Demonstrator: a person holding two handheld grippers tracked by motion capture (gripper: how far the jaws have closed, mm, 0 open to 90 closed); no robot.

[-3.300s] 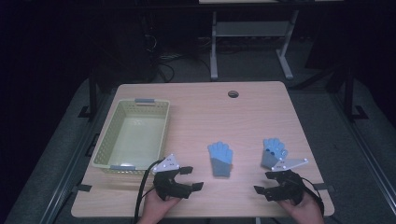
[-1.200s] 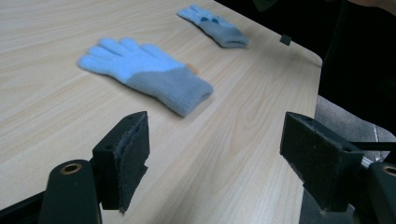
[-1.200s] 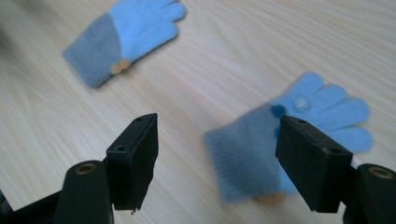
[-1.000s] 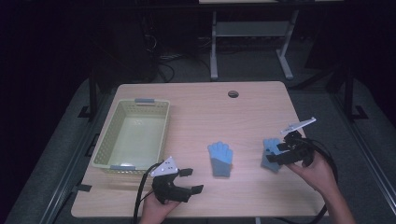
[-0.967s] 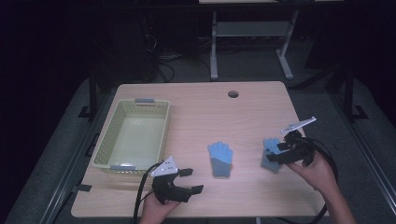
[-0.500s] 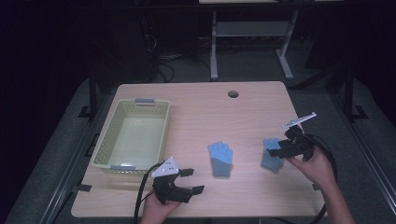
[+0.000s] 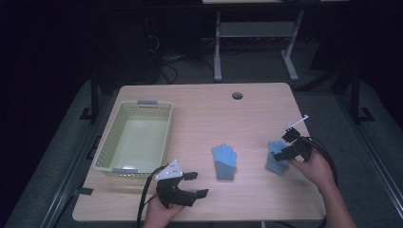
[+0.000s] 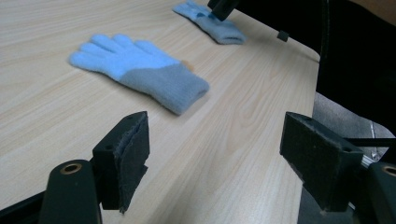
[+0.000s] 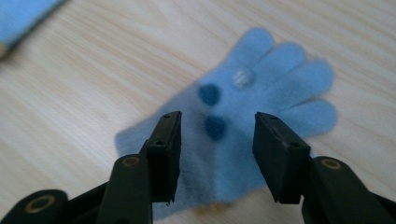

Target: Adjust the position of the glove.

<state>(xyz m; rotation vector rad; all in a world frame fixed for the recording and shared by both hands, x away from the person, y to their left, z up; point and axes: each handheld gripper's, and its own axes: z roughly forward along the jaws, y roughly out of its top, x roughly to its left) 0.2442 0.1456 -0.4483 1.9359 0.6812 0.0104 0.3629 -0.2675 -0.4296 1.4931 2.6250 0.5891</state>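
From the high view, the right gripper (image 7: pixel 284 153) sits directly over a light-blue glove (image 7: pixel 274 160) near the right edge of the table (image 7: pixel 247 114), its nose pointing inward and down so the jaws can straddle the fabric. A second glove (image 7: pixel 224 161) lies flat, apart from the first, between the two grippers. The left gripper (image 7: pixel 192 186) rests low at the near edge of the table with its jaws spread wide, holding nothing; it looks parked out of the way while the other hand works. A pale-green basket (image 7: pixel 107 148) stands just beyond the left gripper and to its left, empty, a likely home for the gloves.

In the left gripper view, the two pads (image 8: pixel 133 154) stand far apart over bare wood. The grey-cuffed glove (image 8: pixel 140 70) lies ahead of them, cuff nearest, well clear of the jaws. Farther off, the other glove (image 8: pixel 212 24) lies under the tip of the right gripper (image 8: pixel 223 7).

In the right gripper view, the jaws are part-open on either side of the glove's palm (image 9: pixel 243 121), fingers pointing away and three small dots between the pads (image 9: pixel 168 144). Nothing is pinched yet; the fabric looks flat on the table. My judgement is that the jaws are lined up across the palm so a closing pinch gathers enough cloth to lift.
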